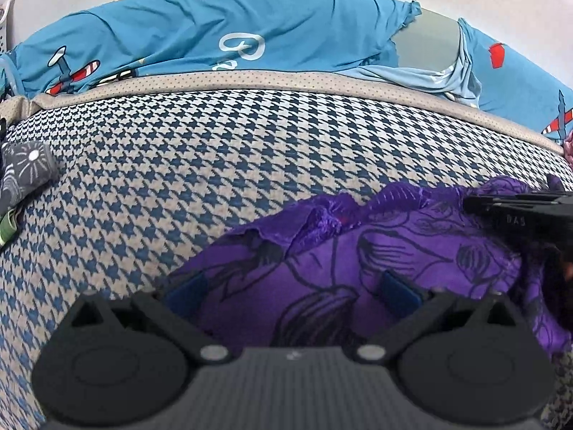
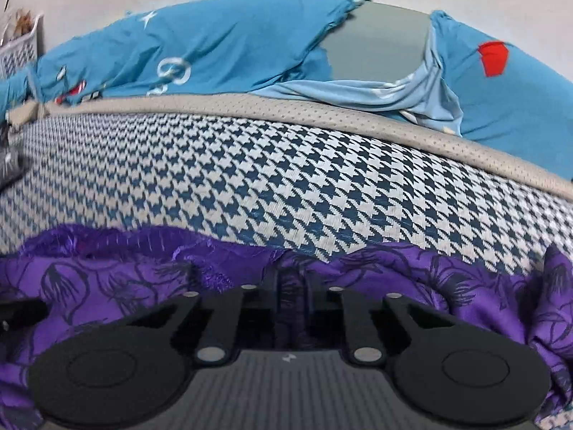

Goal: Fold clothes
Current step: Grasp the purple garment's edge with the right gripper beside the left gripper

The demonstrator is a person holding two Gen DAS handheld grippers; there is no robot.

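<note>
The purple printed garment lies rumpled on the houndstooth mattress, its fringed edge bunched and no clean fold showing, so your folding looks unfinished. It lies right under both tools: your left gripper hangs spread above it, gripping nothing, while your right gripper is clenched on its cloth.

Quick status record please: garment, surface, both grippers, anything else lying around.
garment: purple floral cloth, crumpled, unfolded
surface: houndstooth mattress
left gripper: open, over the cloth
right gripper: shut on the cloth's edge
behind: blue printed sheet along the far side
left edge: grey patterned item
</note>
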